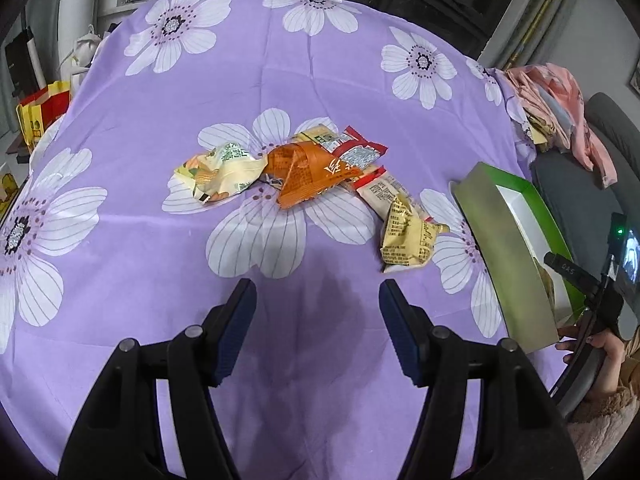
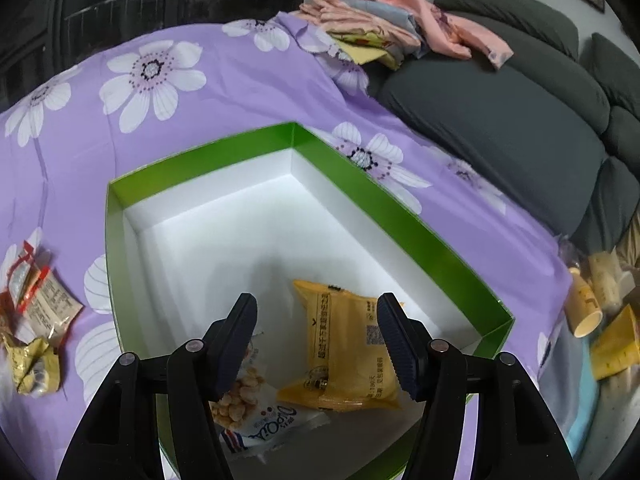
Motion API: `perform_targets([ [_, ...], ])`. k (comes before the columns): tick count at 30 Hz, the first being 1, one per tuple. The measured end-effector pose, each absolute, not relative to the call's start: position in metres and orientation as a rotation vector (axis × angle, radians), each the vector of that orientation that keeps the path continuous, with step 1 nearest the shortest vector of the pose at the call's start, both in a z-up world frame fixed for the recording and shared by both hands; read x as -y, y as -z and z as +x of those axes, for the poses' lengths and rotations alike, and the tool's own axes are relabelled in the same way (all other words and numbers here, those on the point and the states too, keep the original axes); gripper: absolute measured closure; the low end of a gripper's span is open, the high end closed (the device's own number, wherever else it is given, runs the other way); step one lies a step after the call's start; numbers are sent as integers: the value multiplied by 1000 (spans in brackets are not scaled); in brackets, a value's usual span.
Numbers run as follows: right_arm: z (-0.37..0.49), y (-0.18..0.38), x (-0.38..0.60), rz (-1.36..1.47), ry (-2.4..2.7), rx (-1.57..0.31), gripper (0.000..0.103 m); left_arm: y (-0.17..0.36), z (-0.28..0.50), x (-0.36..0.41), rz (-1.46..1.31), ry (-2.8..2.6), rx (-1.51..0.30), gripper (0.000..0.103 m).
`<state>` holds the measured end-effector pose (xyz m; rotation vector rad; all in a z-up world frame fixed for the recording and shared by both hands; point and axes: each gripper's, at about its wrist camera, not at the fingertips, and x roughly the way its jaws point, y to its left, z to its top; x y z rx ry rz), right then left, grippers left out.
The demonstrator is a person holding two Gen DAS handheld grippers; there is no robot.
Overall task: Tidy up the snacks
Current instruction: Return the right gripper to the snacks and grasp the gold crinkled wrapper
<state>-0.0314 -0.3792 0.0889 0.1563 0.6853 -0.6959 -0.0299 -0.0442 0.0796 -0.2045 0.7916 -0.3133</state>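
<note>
Snack packets (image 1: pixel 304 172), crinkled foil, lie beside the rectangular green-walled box (image 2: pixel 400 216).

Left gripper (image 1: pixel 318 308) hovers with jaws spread wide, gripping nothing; right gripper (image 2: pixel 318 320) likewise gapes empty, its hand (image 1: pixel 600 354) visible at far right

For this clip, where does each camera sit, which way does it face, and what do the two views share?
Left wrist: on the left claw, open above the purple floral cloth, facing the snack packet pile; the person's right hand shows at the right edge.
Right wrist: on the right claw, open, looking down into the green box at a yellow packet and a white nut packet.
Shared: cloth, box, the crumpled gold wrapper, pink clothes.
</note>
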Motion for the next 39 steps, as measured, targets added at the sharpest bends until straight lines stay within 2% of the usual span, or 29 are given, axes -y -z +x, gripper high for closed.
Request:
perform_targets([
  [13, -34, -73, 353, 93, 654, -810, 40, -81, -33, 35, -220, 307, -795, 39],
  [20, -49, -97, 334, 100, 595, -746, 40, -80, -29, 24, -225, 271, -800, 37],
  [21, -51, -105, 329, 115, 569, -727, 39, -80, -28, 21, -233, 262, -803, 36],
  [23, -54, -122, 315, 150, 486, -689, 24, -79, -26, 16, -249, 242, -812, 34],
  [25, -53, -136, 298, 187, 371, -663, 19, -78, -24, 10, -259, 215, -824, 33],
  [27, -41, -140, 279, 236, 190, -688, 19, -77, -20, 5, -265, 188, -835, 31],
  [30, -4, -125, 248, 309, -82, -816, 19, -73, -17, -4, -291, 164, -854, 28],
  [33, 38, -95, 225, 314, -118, -954, 19, -70, -15, -9, -307, 157, -868, 23],
  [39, 78, -59, 216, 311, -73, -974, 21, -66, -8, -13, -322, 156, -894, 22],
])
